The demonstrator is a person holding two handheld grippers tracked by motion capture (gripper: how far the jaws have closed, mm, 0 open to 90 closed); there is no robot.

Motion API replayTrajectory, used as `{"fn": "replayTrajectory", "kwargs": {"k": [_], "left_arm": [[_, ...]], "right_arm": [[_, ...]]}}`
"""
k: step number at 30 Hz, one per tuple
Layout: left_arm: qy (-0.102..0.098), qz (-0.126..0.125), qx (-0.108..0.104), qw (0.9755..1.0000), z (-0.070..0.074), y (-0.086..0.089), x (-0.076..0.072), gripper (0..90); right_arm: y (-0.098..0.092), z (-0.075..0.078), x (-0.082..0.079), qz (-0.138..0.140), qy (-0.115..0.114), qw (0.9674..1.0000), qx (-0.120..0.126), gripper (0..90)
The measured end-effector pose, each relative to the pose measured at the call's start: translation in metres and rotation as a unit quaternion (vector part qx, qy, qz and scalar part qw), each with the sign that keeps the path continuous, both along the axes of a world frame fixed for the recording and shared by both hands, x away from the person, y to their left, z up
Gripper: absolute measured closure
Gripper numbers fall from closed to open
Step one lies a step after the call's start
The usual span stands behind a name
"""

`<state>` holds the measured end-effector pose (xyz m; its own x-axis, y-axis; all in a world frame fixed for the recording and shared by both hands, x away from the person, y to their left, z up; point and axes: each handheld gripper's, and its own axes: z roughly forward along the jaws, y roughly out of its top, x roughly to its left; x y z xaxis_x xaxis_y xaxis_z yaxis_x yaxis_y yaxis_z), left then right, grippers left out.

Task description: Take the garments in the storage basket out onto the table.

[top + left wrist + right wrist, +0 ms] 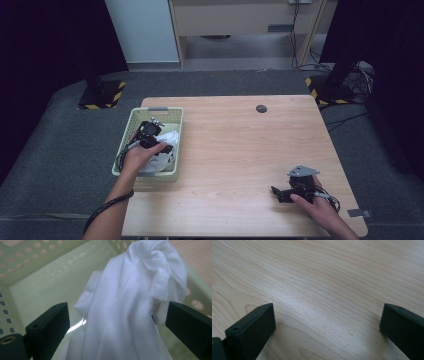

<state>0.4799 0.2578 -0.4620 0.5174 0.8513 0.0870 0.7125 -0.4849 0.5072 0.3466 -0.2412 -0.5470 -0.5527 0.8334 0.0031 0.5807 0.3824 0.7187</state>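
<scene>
With my left gripper (117,322) spread wide around the white cloth (130,302) in the basket (176,131), I feared closing would pinch only a loose fold, while my right gripper (327,322) lay open on the table (324,277).

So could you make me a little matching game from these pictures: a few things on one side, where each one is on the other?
Things:
1. white cloth
2. left gripper
3. right gripper
4. dark round disc

Places:
A. low over bare wood at the table's near right
B. near the table's far edge
C. bunched inside the green basket
D. over the basket, jaws open around the cloth

Pairs: 1-C, 2-D, 3-A, 4-B
</scene>
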Motion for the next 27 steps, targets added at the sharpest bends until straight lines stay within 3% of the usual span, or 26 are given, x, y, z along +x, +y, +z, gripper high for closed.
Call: {"fn": "replayTrajectory", "kwargs": {"k": [5,11,14,21,25,27], "left_arm": [[0.024,0.008,0.0,0.9997,-0.017,0.007,0.005,4.6],[0.058,0.021,-0.04,0.9973,-0.038,0.013,0.009,3.2],[0.071,0.018,-0.044,0.9964,-0.044,0.012,0.009,2.6],[0.089,0.011,-0.033,0.9954,-0.05,0.008,0.014,2.1],[0.096,0.0,0.0,0.9953,-0.05,0.001,0.016,0.3],[0.095,-0.001,0.001,0.9954,-0.049,0.001,0.016,3.6]], "right_arm": [[0.0,0.0,-0.001,0.001,0.0,1.0,0.0,0.6],[0.0,0.0,-0.001,0.001,0.0,1.0,0.0,0.6],[0.0,0.0,-0.001,0.001,0.0,1.0,0.0,0.6],[0.0,0.0,-0.001,0.001,0.0,1.0,0.0,0.6],[0.0,0.0,-0.001,0.001,0.0,1.0,0.0,0.6],[0.0,0.0,-0.001,0.001,0.0,1.0,0.0,0.6]]}}
